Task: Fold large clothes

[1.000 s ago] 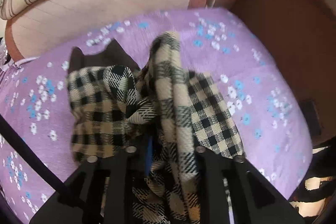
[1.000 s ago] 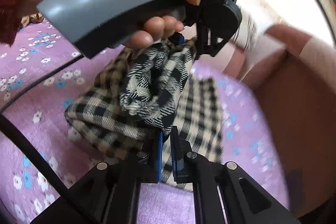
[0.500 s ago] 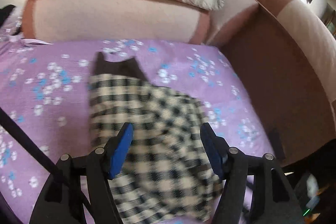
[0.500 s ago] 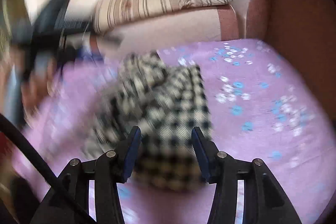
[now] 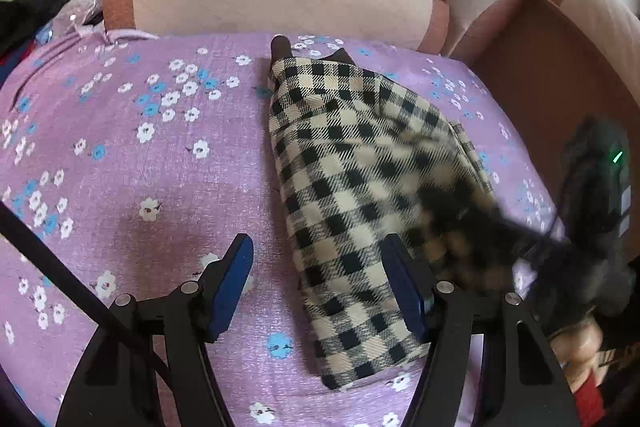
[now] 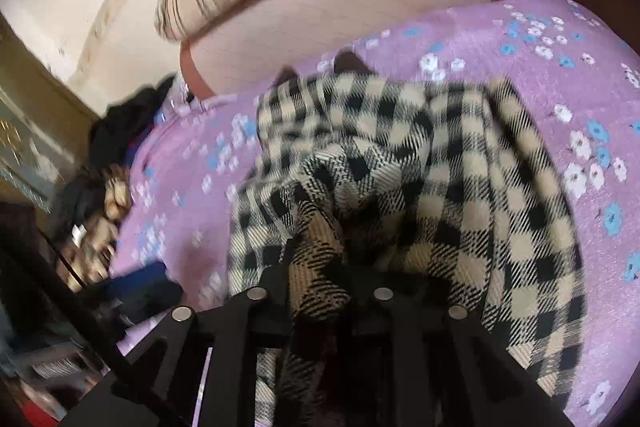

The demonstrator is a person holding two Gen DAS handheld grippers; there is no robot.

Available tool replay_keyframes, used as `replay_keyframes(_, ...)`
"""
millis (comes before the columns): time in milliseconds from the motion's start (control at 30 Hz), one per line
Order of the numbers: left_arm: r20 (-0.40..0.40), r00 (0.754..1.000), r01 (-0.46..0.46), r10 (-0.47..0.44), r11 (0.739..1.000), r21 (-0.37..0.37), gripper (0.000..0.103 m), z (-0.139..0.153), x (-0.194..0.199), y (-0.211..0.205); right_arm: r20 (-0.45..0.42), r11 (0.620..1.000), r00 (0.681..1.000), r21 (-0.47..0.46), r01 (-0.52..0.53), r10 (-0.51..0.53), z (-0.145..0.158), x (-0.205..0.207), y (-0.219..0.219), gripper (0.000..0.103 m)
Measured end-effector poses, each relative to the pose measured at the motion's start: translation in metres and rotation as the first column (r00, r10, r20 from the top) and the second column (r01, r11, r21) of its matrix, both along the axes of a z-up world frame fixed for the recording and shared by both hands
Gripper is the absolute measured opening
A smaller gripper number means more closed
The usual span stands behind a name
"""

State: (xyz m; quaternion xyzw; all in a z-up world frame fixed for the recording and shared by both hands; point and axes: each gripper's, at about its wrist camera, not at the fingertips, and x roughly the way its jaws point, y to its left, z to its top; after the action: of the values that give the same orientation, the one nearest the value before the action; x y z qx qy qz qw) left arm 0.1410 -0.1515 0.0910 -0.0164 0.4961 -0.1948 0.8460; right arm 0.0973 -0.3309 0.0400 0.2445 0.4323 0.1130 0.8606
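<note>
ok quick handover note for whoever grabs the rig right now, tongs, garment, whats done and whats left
Left tongs: open, empty, hovering over the near left edge of the black-and-cream checked woven garment.
Right tongs: shut on a bunched fold of the checked garment at its near edge.
Garment: lies on the purple floral bed cover as a long narrow strip; a dark lining shows at the far end.
Done: lengthwise fold, judging by the narrow shape.
Left: probably carry the held end over to the far end, then smooth and square the edges.
</note>
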Motion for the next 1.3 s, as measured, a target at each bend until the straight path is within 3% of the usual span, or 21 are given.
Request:
replay_keyframes(133, 0.047, 0.998, 0.049, -0.049, 0.999, 0.003, 0.065, 0.004, -0.005, -0.015, 0.084, 0.994, 0.995, -0.086, 0.066, -0.059, 0.034, -0.018, -0.023, 0.017)
replay_keyframes(200, 0.042, 0.996, 0.076, -0.075, 0.997, -0.012, 0.065, -0.001, -0.006, -0.024, 0.073, 0.986, 0.991, -0.116, 0.118, -0.110, 0.031, -0.025, -0.041, 0.017)
replay_keyframes(267, 0.013, 0.996, 0.091, -0.091, 0.996, -0.010, 0.065, -0.014, -0.006, -0.035, -0.010, 0.979, 0.987, -0.128, 0.156, -0.158, 0.005, -0.025, -0.057, 0.018)
replay_keyframes(367, -0.052, 0.994, 0.102, -0.099, 0.993, 0.062, 0.066, -0.044, -0.008, -0.051, -0.132, 0.989, 0.982, -0.077, 0.127, -0.137, -0.031, -0.023, -0.070, 0.027)
replay_keyframes(500, -0.049, 0.994, 0.104, -0.098, 0.984, 0.141, 0.066, -0.060, -0.013, -0.056, -0.111, 0.992, 0.987, 0.044, 0.121, -0.115, -0.022, -0.037, -0.093, 0.041)
replay_keyframes(533, -0.044, 0.994, 0.106, -0.100, 0.983, 0.149, 0.066, -0.059, -0.015, -0.057, -0.091, 0.989, 0.986, 0.032, 0.141, -0.138, -0.015, -0.044, -0.100, 0.055)
replay_keyframes(567, -0.040, 0.994, 0.110, -0.105, 0.981, 0.160, 0.066, -0.057, -0.015, -0.057, -0.053, 0.987, 0.986, 0.024, 0.160, -0.159, -0.008, -0.052, -0.106, 0.062)
replay_keyframes(667, -0.032, 0.994, 0.113, -0.109, 0.978, 0.174, 0.066, -0.051, -0.019, -0.061, -0.013, 0.988, 0.990, 0.057, 0.143, -0.142, 0.001, -0.065, -0.109, 0.062)
replay_keyframes(800, -0.030, 0.993, 0.116, -0.113, 0.977, 0.178, 0.066, -0.047, -0.032, -0.070, -0.022, 0.996, 0.997, 0.042, 0.073, -0.072, -0.006, -0.072, -0.086, 0.062)
replay_keyframes(833, -0.030, 0.993, 0.117, -0.114, 0.977, 0.180, 0.066, -0.045, -0.035, -0.072, -0.037, 0.999, 0.999, 0.031, 0.037, -0.036, -0.011, -0.070, -0.075, 0.058)
replay_keyframes(867, -0.028, 0.992, 0.123, -0.120, 0.976, 0.177, 0.066, -0.042, -0.038, -0.074, -0.062, 1.000, 0.998, 0.000, 0.018, -0.018, -0.018, -0.067, -0.067, 0.020)
replay_keyframes(900, -0.024, 0.992, 0.130, -0.127, 0.976, 0.174, 0.065, -0.039, -0.043, -0.076, -0.109, 0.999, 0.994, -0.047, 0.015, -0.020, -0.024, -0.066, -0.067, 0.004)
replay_keyframes(933, -0.015, 0.990, 0.139, -0.138, 0.976, 0.169, 0.066, -0.032, -0.048, -0.077, -0.150, 0.997, 0.987, -0.066, 0.038, -0.047, -0.032, -0.066, -0.071, 0.007)
replay_keyframes(1000, 0.011, 0.990, 0.141, -0.144, 0.978, 0.154, 0.065, -0.021, -0.056, -0.075, -0.201, 0.995, 0.975, -0.002, 0.101, -0.099, -0.043, -0.068, -0.087, 0.007)
replay_keyframes(1067, 0.021, 0.990, 0.133, -0.137, 0.983, 0.124, 0.065, -0.015, -0.054, -0.070, -0.213, 0.993, 0.971, 0.012, 0.117, -0.111, -0.042, -0.071, -0.094, 0.008)
replay_keyframes(1100, 0.018, 0.992, 0.120, -0.122, 0.989, 0.086, 0.066, -0.012, -0.050, -0.064, -0.202, 0.994, 0.973, 0.000, 0.113, -0.111, -0.038, -0.074, -0.095, 0.012)
replay_keyframes(1133, 0.012, 0.994, 0.110, -0.111, 0.992, 0.064, 0.067, -0.012, -0.045, -0.059, -0.179, 0.993, 0.977, -0.020, 0.115, -0.116, -0.032, -0.077, -0.095, 0.028)
replay_keyframes(1167, -0.004, 0.996, 0.090, -0.089, 0.996, 0.016, 0.072, -0.012, -0.038, -0.053, -0.139, 0.993, 0.983, -0.032, 0.115, -0.118, -0.024, -0.081, -0.097, 0.036)
replay_keyframes(1200, -0.015, 0.997, 0.081, -0.081, 0.997, -0.018, 0.073, -0.013, -0.032, -0.048, -0.103, 0.993, 0.988, -0.040, 0.113, -0.117, -0.018, -0.083, -0.099, 0.039)
replay_keyframes(1267, -0.052, 0.994, 0.087, -0.092, 0.991, -0.099, 0.077, -0.017, -0.018, -0.043, -0.032, 0.991, 0.992, -0.062, 0.121, -0.123, -0.009, -0.079, -0.101, 0.076)
replay_keyframes(1300, -0.067, 0.994, 0.082, -0.091, 0.989, -0.121, 0.078, -0.019, -0.012, -0.042, -0.009, 0.988, 0.991, -0.070, 0.136, -0.137, -0.007, -0.076, -0.103, 0.082)
